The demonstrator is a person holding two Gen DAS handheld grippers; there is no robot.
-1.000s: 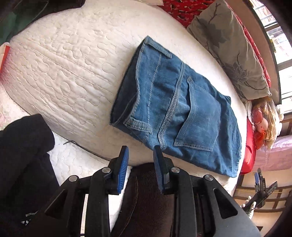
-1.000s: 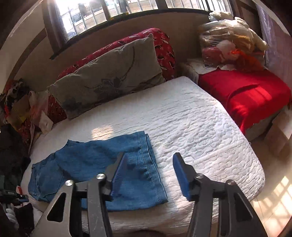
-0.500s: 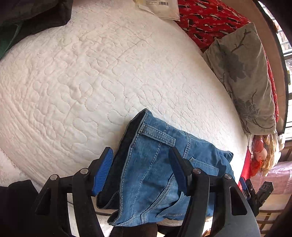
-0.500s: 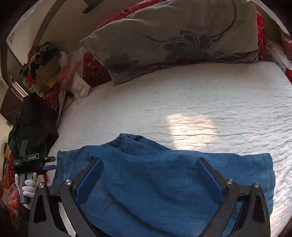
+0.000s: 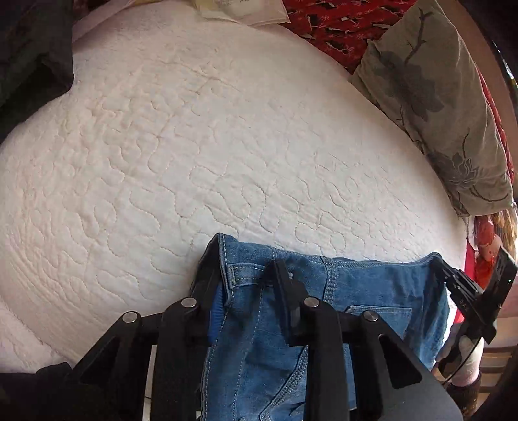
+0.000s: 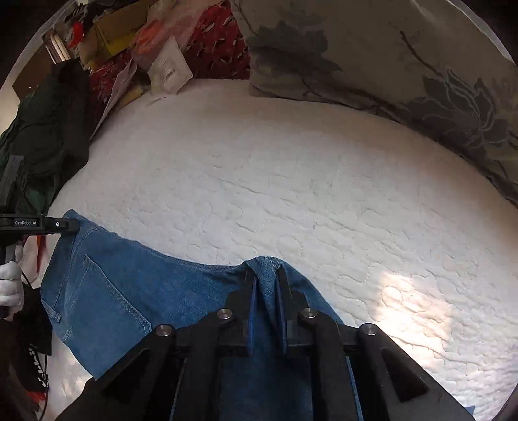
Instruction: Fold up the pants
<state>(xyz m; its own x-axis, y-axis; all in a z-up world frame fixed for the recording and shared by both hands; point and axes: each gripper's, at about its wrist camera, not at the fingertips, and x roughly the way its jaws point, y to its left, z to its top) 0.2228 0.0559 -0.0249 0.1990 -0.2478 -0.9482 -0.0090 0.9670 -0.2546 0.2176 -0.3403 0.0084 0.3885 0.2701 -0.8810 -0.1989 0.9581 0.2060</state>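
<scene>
Jeans [image 5: 327, 311], blue denim, sit at bottom center of both wrist views on a white quilted mattress [image 5: 194, 145]. Left gripper [image 5: 246, 285] is clamped on the waistband corner by a belt loop, denim pinched between the fingers. Right gripper [image 6: 267, 291] is closed tight on a raised fold at the jeans' upper edge; back pocket shows lower left of that frame. Grey floral pillow [image 6: 388, 58] fills upper right, red patterned cushion [image 5: 336, 26] at top, dark clothes [image 6: 48, 129] at left edge.
</scene>
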